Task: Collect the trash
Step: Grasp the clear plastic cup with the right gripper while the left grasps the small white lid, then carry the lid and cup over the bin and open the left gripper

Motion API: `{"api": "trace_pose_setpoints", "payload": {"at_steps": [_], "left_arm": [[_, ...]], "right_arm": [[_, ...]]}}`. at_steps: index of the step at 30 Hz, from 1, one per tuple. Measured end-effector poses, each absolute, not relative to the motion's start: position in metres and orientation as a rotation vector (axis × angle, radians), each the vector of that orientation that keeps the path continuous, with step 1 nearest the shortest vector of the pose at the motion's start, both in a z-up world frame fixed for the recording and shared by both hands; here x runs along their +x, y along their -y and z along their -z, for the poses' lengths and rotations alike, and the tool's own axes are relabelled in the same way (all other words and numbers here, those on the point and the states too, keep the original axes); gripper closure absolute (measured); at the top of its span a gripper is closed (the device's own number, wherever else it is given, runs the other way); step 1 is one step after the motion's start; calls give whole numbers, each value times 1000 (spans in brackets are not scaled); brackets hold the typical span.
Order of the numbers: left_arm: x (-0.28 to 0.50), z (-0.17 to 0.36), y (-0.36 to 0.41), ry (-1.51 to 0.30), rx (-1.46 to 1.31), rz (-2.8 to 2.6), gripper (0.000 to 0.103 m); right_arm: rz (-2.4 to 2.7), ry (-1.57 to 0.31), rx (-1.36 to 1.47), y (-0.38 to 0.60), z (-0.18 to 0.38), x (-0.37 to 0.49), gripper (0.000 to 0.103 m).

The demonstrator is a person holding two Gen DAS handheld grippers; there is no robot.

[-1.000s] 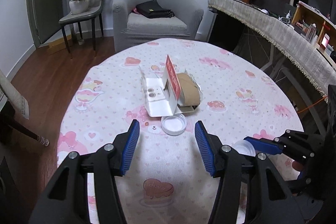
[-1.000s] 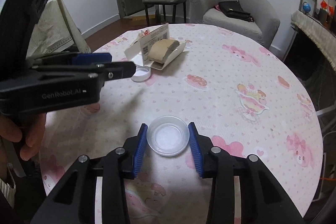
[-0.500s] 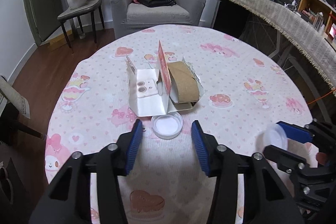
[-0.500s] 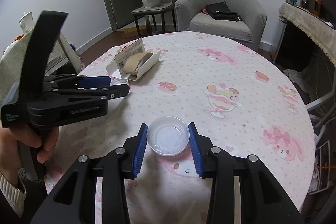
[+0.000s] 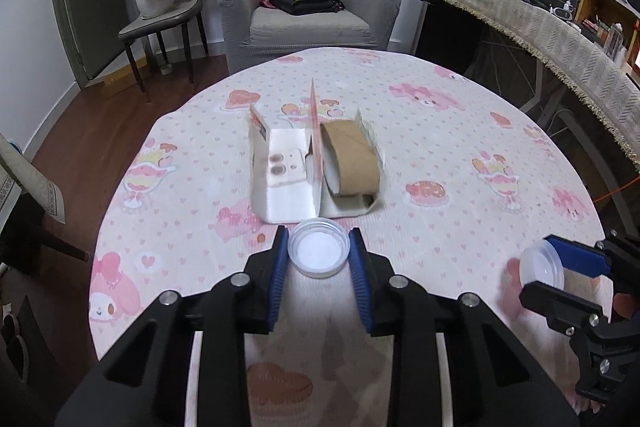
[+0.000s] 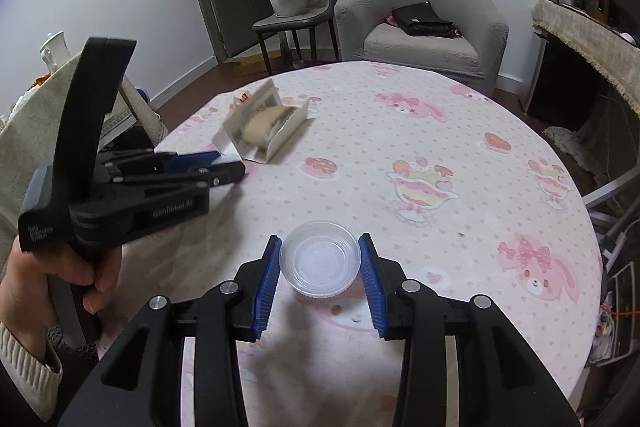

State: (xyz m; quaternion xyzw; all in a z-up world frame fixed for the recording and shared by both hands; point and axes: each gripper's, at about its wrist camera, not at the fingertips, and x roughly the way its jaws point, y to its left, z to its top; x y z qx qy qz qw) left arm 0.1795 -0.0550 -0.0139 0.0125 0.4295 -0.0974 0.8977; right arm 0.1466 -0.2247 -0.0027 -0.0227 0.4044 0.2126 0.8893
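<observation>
You are working over a matt printed cloth [image 5: 440,163] covering the table. The white lid [image 5: 319,250] and clear lid [image 6: 319,258] look like smooth, slightly glossy plastic. The opened box [image 5: 288,179] is matt white card; the roll core [image 5: 352,163] is rough brown cardboard. Your gripper pads [image 5: 279,279] are ribbed blue plastic.

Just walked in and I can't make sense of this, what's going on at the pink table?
A person is clearing trash with two handheld grippers. The left gripper has just been closing around a white round plastic lid beside an opened white cardboard box. The right gripper holds a clear round plastic lid above the pink patterned tablecloth.
</observation>
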Motion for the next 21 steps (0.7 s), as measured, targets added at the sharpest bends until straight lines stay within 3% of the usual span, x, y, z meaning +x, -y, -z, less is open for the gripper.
{"api": "trace_pose_setpoints", "payload": {"at_steps": [21], "left_arm": [[133, -8, -43, -864, -50, 167, 71]], "right_arm": [[-593, -784, -100, 108, -7, 143, 63]]}}
